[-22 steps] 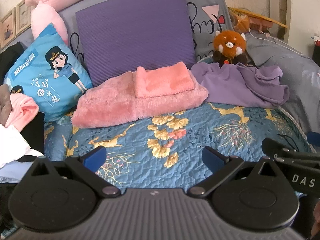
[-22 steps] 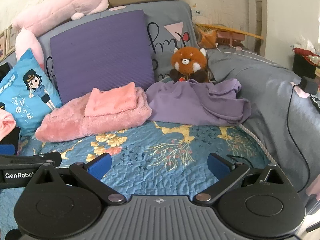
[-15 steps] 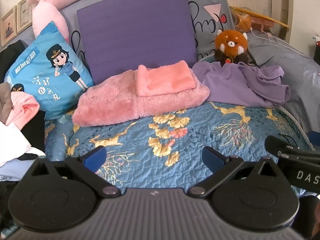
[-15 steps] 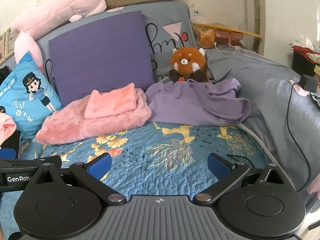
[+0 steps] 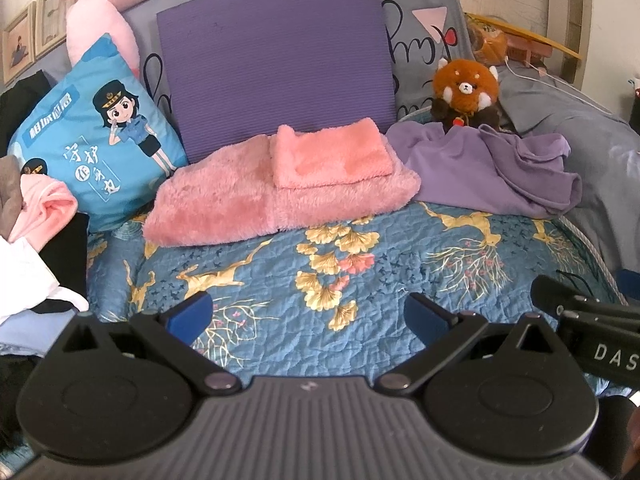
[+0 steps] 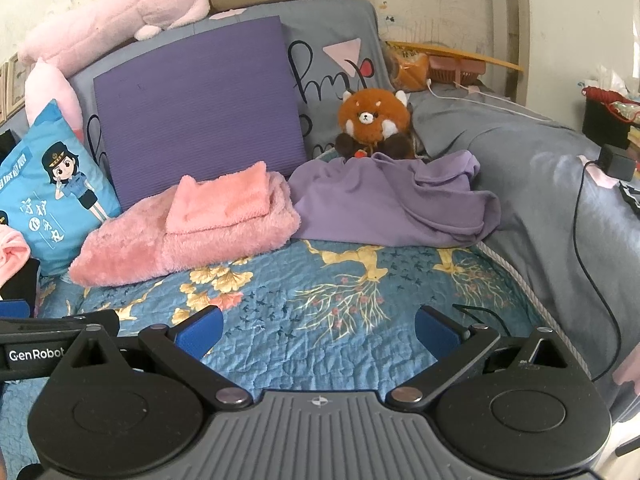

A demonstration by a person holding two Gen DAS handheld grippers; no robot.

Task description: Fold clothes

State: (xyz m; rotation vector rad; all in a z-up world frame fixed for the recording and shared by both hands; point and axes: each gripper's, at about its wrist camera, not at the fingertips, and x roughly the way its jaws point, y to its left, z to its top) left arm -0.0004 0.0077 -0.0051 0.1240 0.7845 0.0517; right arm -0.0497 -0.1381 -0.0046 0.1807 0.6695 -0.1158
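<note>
A folded fluffy pink garment [image 5: 248,204] lies at the back of the blue quilt [image 5: 360,280], with a smaller folded coral piece [image 5: 332,154] on top; both also show in the right wrist view [image 6: 208,236] [image 6: 220,204]. A crumpled purple garment [image 5: 484,168] [image 6: 388,204] lies to their right. A pile of unfolded clothes [image 5: 32,240] sits at the far left. My left gripper [image 5: 308,316] and right gripper [image 6: 318,330] are both open and empty, low over the quilt's near part, apart from all clothes.
A purple cushion [image 5: 276,56], a blue cartoon pillow [image 5: 96,132] and a red panda plush [image 5: 466,92] stand behind the clothes. A grey blanket [image 6: 560,184] with a black cable [image 6: 580,240] covers the right side. Pink plush toys [image 6: 108,20] lie on top.
Both grippers have drifted slightly forward and the view has shifted a little. The clothes have not moved and both grippers stay open.
</note>
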